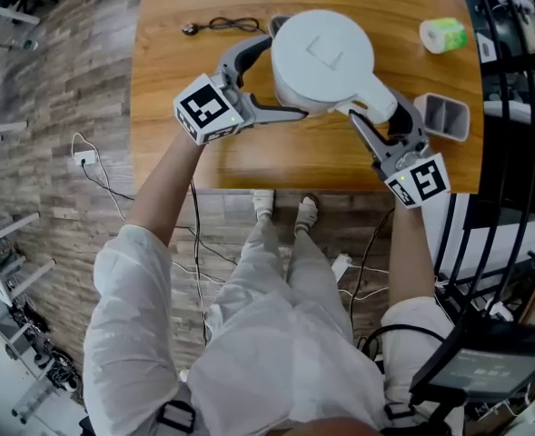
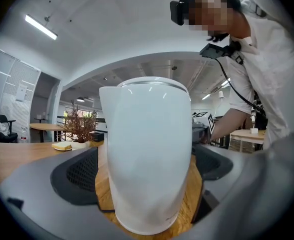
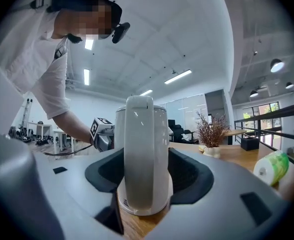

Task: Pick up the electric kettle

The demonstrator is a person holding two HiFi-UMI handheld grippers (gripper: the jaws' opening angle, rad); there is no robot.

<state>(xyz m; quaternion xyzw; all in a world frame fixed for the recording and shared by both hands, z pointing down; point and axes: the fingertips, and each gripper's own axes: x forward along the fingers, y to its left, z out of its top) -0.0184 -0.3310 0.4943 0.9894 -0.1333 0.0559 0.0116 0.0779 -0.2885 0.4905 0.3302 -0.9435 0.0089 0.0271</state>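
Pinching the handle [image 3: 146, 149] from both sides, the right tool [image 1: 381, 127] sat nearest. The left tool [image 1: 287, 76] stood spread round the white body, slivers of tabletop [image 1: 249, 157] showing beside each jaw. Farther off, the electric kettle [image 1: 321, 57] stood upright on the wood. Smooth, rigid plastic probably slips; the handle looked the surest hold.
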